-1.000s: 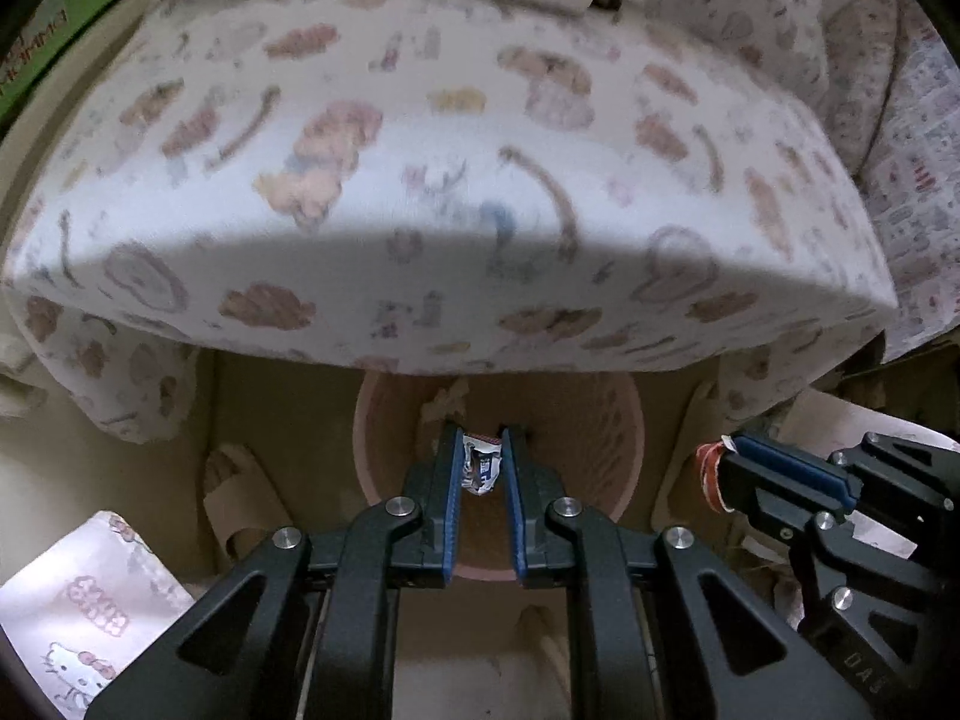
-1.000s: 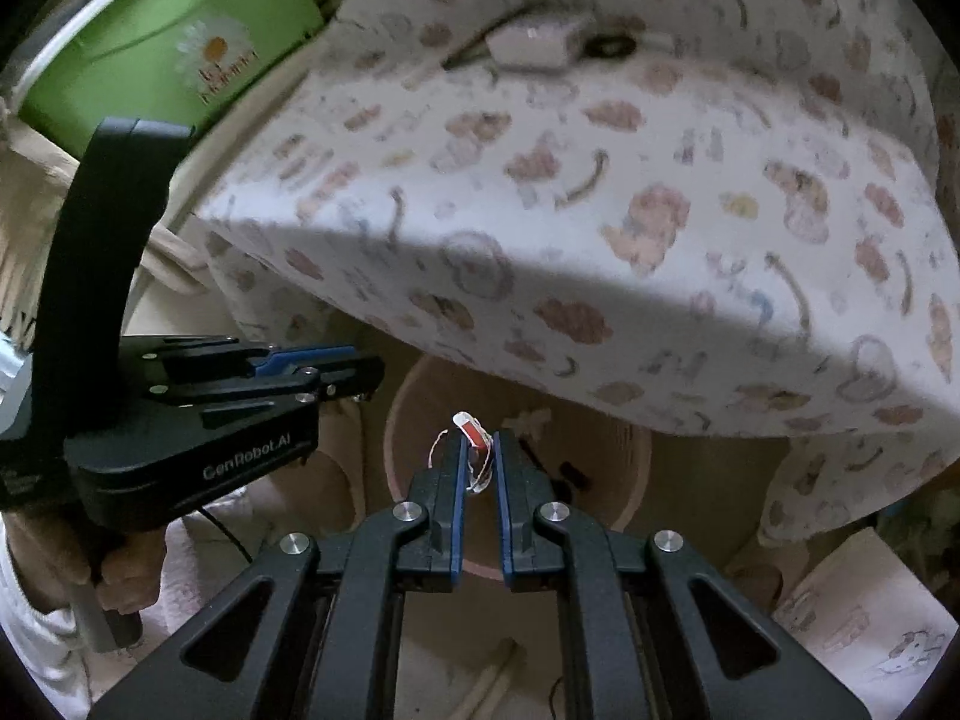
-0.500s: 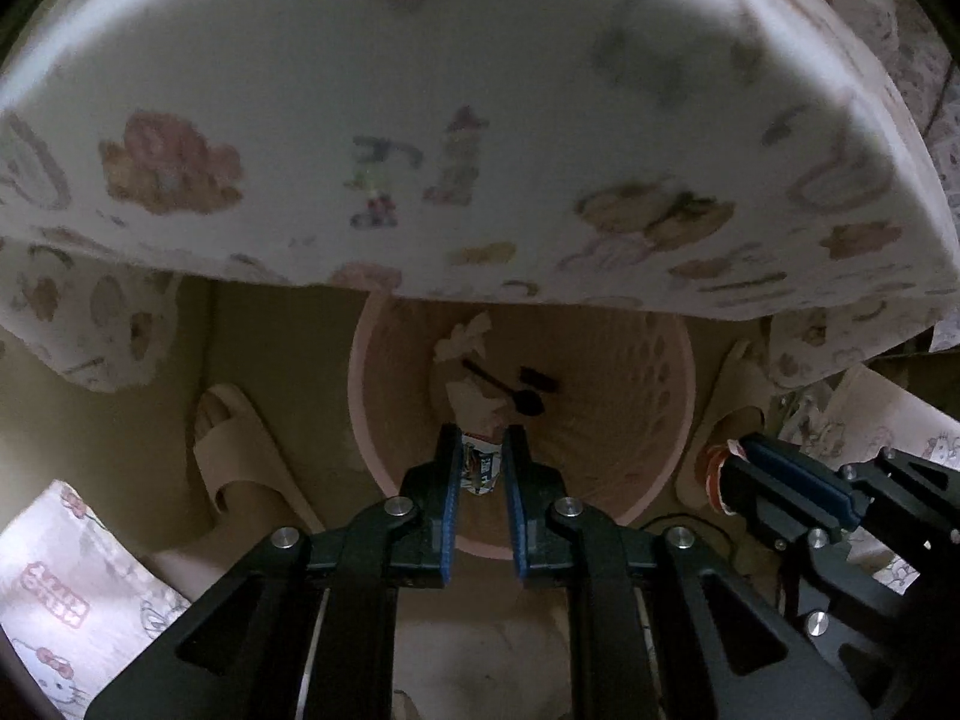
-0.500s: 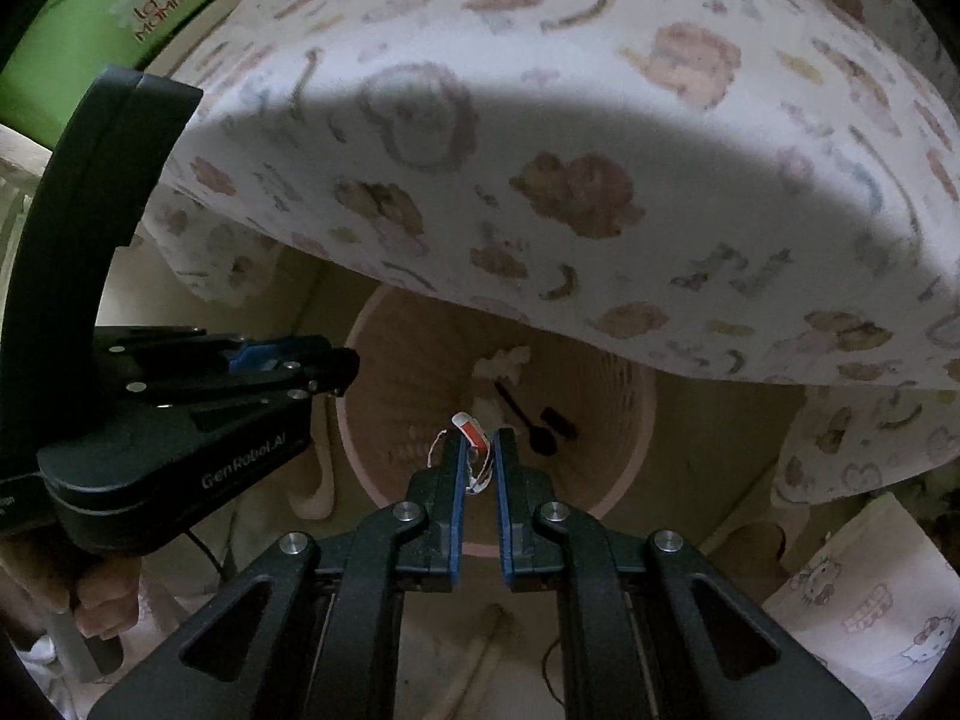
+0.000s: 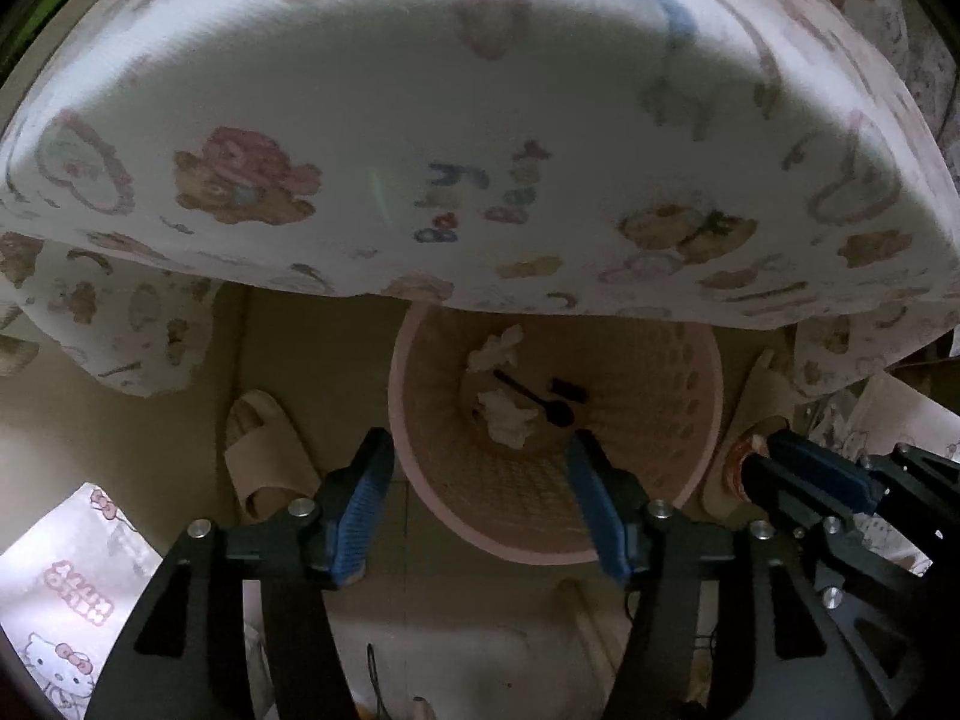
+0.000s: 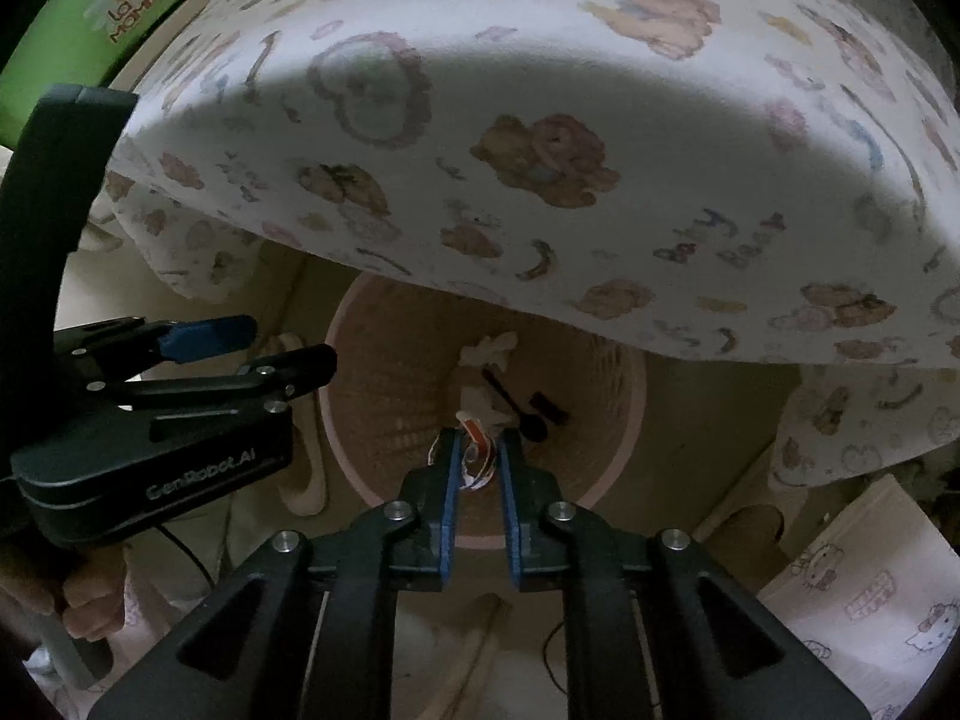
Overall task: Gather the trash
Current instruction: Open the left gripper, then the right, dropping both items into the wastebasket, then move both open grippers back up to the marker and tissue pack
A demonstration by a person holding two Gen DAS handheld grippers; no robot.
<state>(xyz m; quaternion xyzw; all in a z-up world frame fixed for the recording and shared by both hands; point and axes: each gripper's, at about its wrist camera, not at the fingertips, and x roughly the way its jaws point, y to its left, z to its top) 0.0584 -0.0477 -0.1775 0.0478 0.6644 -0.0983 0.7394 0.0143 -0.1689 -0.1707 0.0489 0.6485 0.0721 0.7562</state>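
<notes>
1. Step in hand: the drop-off stage of collecting trash. Both tools hang over the pink perforated trash basket (image 5: 654,420), which stands on the floor partly under the edge of a bed covered with a bear-print sheet (image 5: 480,138).

2. Left hand-held gripper (image 5: 480,501): its jaws have just been opening and now stand well apart, with nothing between them. In its own view the basket mouth lies straight ahead, at 12 o'clock of the tips.

3. Right hand-held gripper (image 6: 478,456): its jaws have just been opening slightly. A small red-and-white wrapper (image 6: 477,459) sits between the blue pads; whether the pads press on it or have let go cannot be told.

4. Basket contents: crumpled white tissue (image 5: 507,417), a black plastic spoon (image 5: 540,402) and a small dark piece at 3 o'clock of the spoon, all lying on the bottom. No item released by the left tool can be picked out among them with certainty.

5. Surroundings: a beige slipper (image 5: 264,450) on the floor at 9 o'clock of the basket; a cartoon-print bag (image 5: 66,588) at 7 o'clock in the left view.

6. Judgement on the next move: the right jaws need to part further so the wrapper falls free, with the tips held over the basket mouth and clear of the overhanging sheet. After that, both tools can be raised for further pickup.
</notes>
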